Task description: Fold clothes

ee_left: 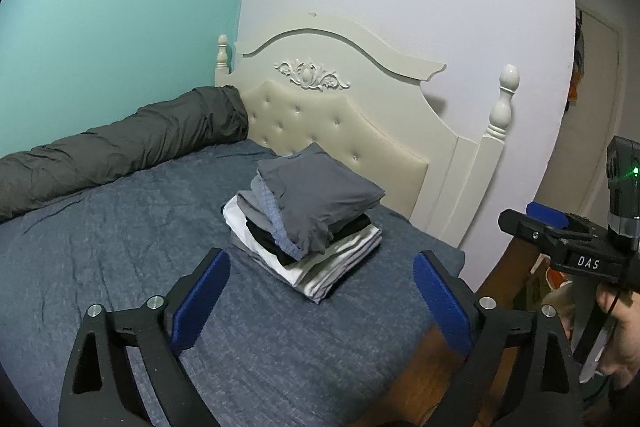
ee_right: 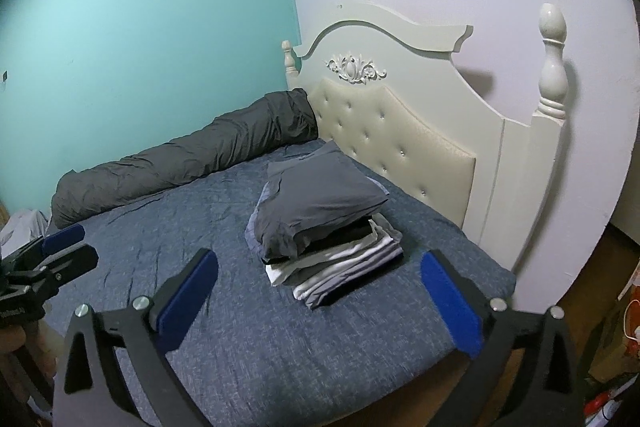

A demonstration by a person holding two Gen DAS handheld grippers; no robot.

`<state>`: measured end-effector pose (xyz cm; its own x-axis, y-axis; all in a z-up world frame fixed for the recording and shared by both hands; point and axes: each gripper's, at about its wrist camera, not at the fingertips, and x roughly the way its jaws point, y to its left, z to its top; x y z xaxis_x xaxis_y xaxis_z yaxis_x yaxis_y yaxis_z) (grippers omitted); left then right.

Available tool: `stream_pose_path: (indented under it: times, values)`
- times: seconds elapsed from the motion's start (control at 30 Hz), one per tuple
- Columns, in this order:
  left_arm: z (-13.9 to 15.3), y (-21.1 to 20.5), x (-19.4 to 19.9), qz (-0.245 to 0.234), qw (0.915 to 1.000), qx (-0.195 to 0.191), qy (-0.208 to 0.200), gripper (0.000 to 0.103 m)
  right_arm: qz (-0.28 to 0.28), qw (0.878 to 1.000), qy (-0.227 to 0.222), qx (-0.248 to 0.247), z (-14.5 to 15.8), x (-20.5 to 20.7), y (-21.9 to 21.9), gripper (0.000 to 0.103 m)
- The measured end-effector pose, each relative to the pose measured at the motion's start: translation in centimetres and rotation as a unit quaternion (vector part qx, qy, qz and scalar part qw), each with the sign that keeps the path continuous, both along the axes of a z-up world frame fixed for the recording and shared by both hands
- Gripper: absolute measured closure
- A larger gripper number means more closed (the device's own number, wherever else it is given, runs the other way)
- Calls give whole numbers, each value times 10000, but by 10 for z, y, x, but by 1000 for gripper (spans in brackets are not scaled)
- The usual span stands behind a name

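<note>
A stack of folded clothes (ee_left: 308,219) lies on the blue bed cover (ee_left: 100,235) near the headboard; a grey garment is on top, with black, white and checked pieces under it. My left gripper (ee_left: 322,259) stands open just short of the stack, nothing between its blue pads. In the right wrist view the same stack (ee_right: 324,223) lies ahead of my right gripper (ee_right: 320,259), which is open and empty too. The right gripper also shows at the right edge of the left wrist view, held by a hand (ee_left: 624,339).
A cream tufted headboard (ee_left: 340,131) with turned posts stands behind the stack. A rolled dark grey duvet (ee_left: 120,147) lies along the teal wall. The bed's corner (ee_right: 500,279) drops to a wooden floor with clutter (ee_right: 624,327) at the right.
</note>
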<state>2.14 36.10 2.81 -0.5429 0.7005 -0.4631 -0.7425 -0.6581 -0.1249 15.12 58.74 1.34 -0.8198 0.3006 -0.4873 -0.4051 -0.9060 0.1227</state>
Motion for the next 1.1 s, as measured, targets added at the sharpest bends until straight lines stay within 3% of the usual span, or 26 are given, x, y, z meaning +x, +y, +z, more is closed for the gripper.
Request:
stream_pose_path:
  times: [0.13,1.1]
  values:
    - [1,-4,8,23,10000,-42,87,0,4,10000,39,48,0,7,-11,1]
    - [-4,-39,54,206,9993,-67,289,0,73,9995,284,69,-7,56,-61,0]
